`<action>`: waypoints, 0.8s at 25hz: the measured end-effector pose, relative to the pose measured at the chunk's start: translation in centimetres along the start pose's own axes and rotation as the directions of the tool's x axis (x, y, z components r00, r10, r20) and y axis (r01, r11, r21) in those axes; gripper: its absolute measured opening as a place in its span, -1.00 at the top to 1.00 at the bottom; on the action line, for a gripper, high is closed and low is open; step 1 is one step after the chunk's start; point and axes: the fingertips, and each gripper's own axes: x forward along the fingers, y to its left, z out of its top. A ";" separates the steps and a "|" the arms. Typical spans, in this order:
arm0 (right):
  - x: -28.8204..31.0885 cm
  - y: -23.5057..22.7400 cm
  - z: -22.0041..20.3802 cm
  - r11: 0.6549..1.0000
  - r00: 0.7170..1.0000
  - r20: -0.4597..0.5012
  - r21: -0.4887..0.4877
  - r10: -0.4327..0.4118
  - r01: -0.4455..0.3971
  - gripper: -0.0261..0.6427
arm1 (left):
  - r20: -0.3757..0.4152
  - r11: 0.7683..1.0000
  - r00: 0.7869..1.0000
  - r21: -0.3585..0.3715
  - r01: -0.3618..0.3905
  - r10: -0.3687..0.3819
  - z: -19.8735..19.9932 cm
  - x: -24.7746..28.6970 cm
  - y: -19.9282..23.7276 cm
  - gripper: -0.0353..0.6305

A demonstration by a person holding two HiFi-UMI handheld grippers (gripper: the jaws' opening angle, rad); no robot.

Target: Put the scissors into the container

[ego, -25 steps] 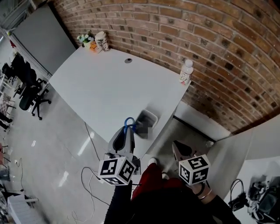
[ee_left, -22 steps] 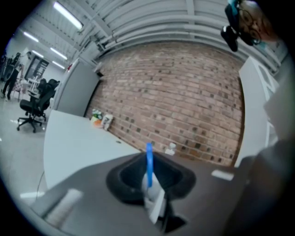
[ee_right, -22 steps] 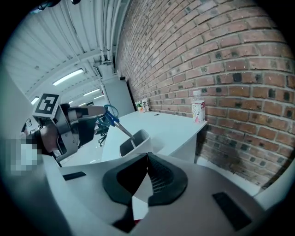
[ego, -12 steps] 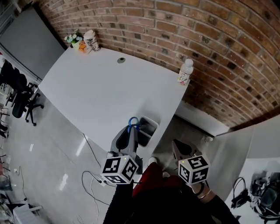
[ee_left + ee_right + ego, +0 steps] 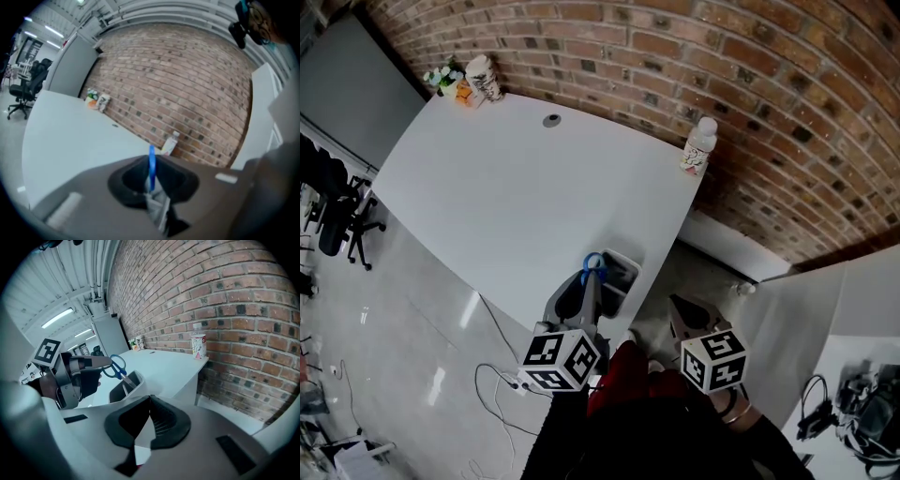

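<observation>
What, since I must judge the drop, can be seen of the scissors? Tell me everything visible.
The scissors have blue, plastic-looking handle loops and grey metal blades that look closed. The left gripper is shut on their handle end; in the left gripper view one loop stands edge-on between its sides. They hang tilted, blades down, with the tips at or just inside the open top of the white container at the table's near edge. Whether the tips touch its walls cannot be told.
</observation>
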 end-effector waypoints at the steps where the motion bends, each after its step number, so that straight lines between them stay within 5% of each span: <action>1: 0.1 0.0 0.0 1.000 1.000 -0.003 0.000 0.000 0.000 0.90 | -0.007 1.000 1.000 -0.008 0.003 -0.003 -0.1 0.1 0.1 0.76; 20: 1.3 0.0 0.1 1.000 1.000 -0.029 0.009 -0.001 0.001 0.90 | -0.086 0.998 0.996 -0.054 0.010 -0.015 -1.5 1.9 0.5 0.76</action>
